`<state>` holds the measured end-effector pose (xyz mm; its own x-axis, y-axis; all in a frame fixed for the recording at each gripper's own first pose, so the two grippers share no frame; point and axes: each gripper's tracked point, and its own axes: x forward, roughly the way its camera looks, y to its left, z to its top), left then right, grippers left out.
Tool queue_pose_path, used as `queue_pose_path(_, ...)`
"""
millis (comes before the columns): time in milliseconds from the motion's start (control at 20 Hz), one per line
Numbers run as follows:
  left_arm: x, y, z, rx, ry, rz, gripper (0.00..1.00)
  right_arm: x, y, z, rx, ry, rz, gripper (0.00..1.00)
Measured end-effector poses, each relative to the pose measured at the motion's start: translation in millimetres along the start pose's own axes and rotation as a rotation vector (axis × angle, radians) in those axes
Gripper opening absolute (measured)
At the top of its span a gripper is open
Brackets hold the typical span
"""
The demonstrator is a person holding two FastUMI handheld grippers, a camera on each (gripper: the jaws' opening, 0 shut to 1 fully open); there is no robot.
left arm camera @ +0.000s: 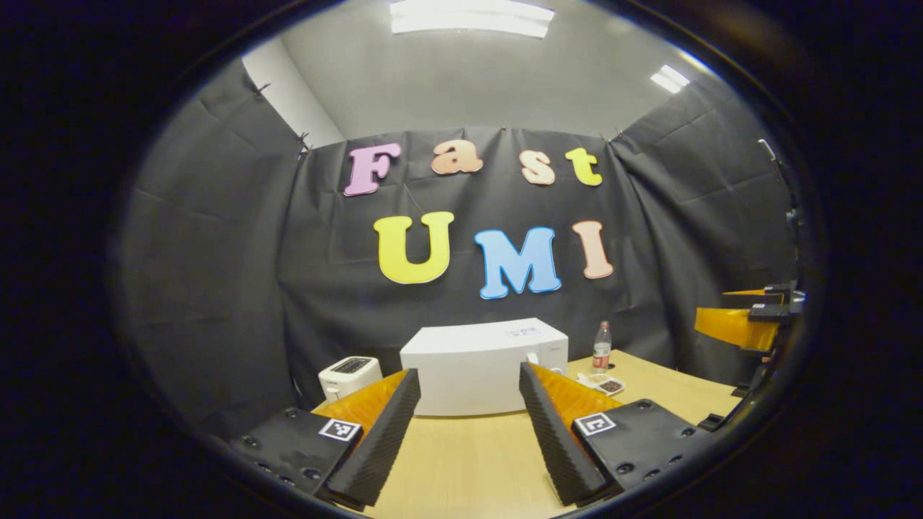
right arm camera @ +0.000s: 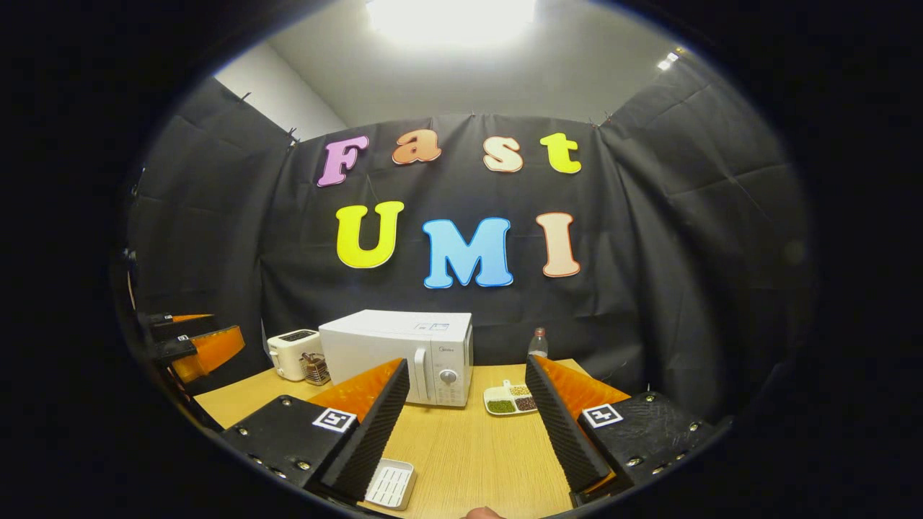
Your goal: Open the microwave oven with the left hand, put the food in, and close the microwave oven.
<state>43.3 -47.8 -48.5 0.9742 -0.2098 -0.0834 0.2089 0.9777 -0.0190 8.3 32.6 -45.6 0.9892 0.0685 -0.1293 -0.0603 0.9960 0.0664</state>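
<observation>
microwave oven (right arm camera: 404, 353) door closed, maker's mark too small to read; food plate (right arm camera: 510, 400) beside it | left gripper (left arm camera: 469, 425) jaws apart, empty; right gripper (right arm camera: 467, 425) likewise

The left tongs (left arm camera: 469, 432) hang open above the wooden bench (left arm camera: 461, 461), holding nothing and facing the white microwave (left arm camera: 479, 367), whose door is closed. A white toaster (left arm camera: 349, 375) stands just left of the microwave, a plastic bottle (left arm camera: 601, 346) and a small food tray (left arm camera: 602, 383) to its right. The other tongs (left arm camera: 750, 317) show at the far right edge.
</observation>
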Motion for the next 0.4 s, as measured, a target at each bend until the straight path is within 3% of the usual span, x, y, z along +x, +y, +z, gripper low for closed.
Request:
queue_pose_path(250,-2.7,9.8,0.5,-0.036,-0.012,0.006,0.97,-3.9,7.8,10.6,-0.006,-0.025,-0.019,0.98)
queue_pose_path(300,-2.4,11.6,-0.5,-0.042,-0.012,0.007,0.91,-5.9,9.5,12.4,-0.006,-0.029,-0.023,0.98)
queue_pose_path(400,-2.1,15.2,2.1,-0.061,-0.018,0.006,0.97,-6.9,10.6,16.1,-0.011,-0.043,-0.036,0.98)
